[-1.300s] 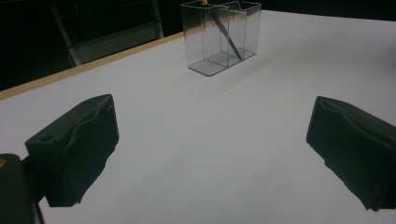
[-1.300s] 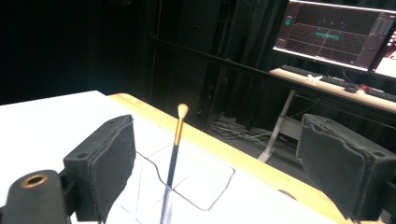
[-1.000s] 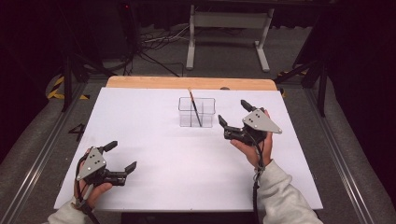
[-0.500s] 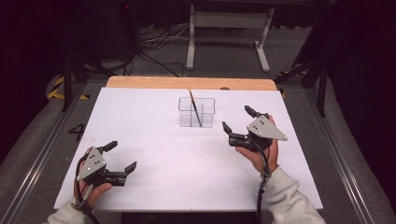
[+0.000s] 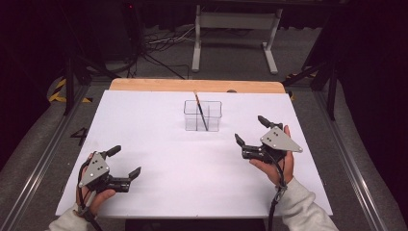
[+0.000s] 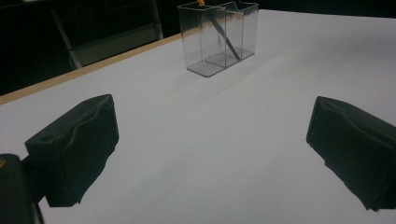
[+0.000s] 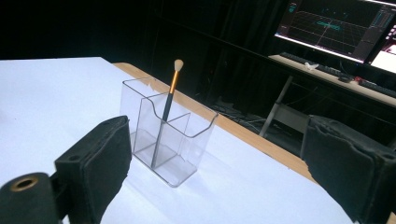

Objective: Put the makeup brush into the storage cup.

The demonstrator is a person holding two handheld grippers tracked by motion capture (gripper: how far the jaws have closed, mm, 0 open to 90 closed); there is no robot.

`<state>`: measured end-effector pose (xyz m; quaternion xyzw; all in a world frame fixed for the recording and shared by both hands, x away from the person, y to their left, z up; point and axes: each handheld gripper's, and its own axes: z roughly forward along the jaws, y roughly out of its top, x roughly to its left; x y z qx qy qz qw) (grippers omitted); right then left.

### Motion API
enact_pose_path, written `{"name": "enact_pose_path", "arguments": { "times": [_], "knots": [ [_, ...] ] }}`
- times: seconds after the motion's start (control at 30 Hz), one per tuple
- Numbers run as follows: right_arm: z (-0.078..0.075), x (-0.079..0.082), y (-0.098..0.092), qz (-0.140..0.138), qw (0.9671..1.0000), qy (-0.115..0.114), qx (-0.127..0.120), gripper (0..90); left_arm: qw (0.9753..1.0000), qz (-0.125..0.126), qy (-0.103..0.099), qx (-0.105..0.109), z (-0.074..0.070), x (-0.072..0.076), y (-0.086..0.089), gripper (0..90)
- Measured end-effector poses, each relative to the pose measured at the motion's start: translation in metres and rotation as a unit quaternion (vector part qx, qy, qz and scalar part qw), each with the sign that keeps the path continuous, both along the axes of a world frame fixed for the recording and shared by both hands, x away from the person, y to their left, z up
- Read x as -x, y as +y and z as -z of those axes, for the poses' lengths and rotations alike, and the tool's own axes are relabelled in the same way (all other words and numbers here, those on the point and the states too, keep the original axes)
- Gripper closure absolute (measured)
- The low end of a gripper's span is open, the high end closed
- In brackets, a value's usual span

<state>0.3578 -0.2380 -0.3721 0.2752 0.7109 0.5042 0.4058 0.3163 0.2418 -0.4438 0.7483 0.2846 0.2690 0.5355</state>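
A clear plastic holder [image 5: 202, 116] with two compartments stands on the white table [image 5: 159, 125] toward the back middle. A thin brush [image 5: 200, 110] with a dark handle, gold ferrule and pale tip leans inside it, tip up. The right gripper view has the holder [image 7: 166, 140] and brush [image 7: 169, 100] close ahead between the jaws. My right gripper [image 5: 250, 130] is open, right of the holder and apart from it. At the near left my left gripper [image 5: 124, 161] rests open with nothing in it. The holder [image 6: 218, 37] stands far ahead in the left gripper view.
The table's wooden back edge [image 5: 192, 85] runs behind the holder. A white metal stand [image 5: 235, 29] and cables lie on the floor beyond. Monitors [image 7: 336, 25] and a desk appear in the right gripper view, past the table edge.
My right gripper has drawn back from the holder, toward the near right. The left gripper has stayed put.
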Motion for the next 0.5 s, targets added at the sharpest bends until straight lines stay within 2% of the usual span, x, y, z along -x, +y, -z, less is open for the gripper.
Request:
{"name": "enact_pose_path", "arguments": {
  "times": [0.27, 0.5],
  "knots": [
    [0.006, 0.008, -0.011, 0.007, 1.0000, 0.001, 0.004, 8.6, 1.0000, 0.001, 0.002, -0.001, 0.001, 0.000, -0.001, 3.0],
    [0.014, 0.016, -0.019, 0.008, 0.9998, 0.001, 0.018, 8.6, 1.0000, 0.001, -0.002, -0.003, 0.000, 0.000, -0.001, 3.0]
  ]
}}
